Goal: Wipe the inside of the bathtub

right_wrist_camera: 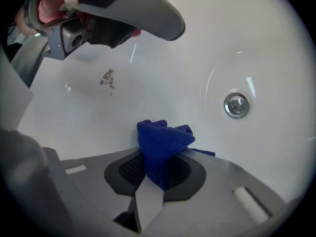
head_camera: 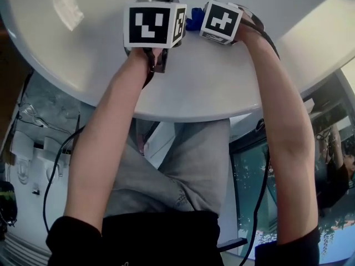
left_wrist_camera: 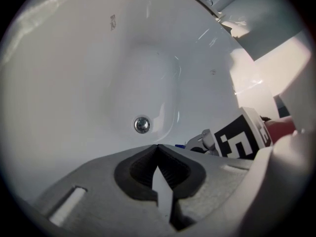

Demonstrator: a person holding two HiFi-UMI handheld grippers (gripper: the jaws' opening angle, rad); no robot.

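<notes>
Leaning over the white bathtub [head_camera: 222, 87], we hold both tools down inside its basin, arms stretched past the rim. At left, our left tool [left_wrist_camera: 158, 149] has its jaws drawn together, the pads meeting with nothing between them. It points toward the metal drain [left_wrist_camera: 141, 125] in the hollow of the tub floor. In the head view a blue cloth [head_camera: 193, 21] peeks out between the two marker cubes [head_camera: 154, 25]. At right, our right tool [right_wrist_camera: 160, 154] grips that cloth, with a bunched fold pinched between the jaws and standing up above them. We cannot tell whether the cloth touches the enamel. A small brownish smudge [right_wrist_camera: 107, 78] marks the white surface up and to the left of the cloth, and the drain lies off to its right. The two tools hang near each other, and the left one's body shows at the top left of the right gripper view.
</notes>
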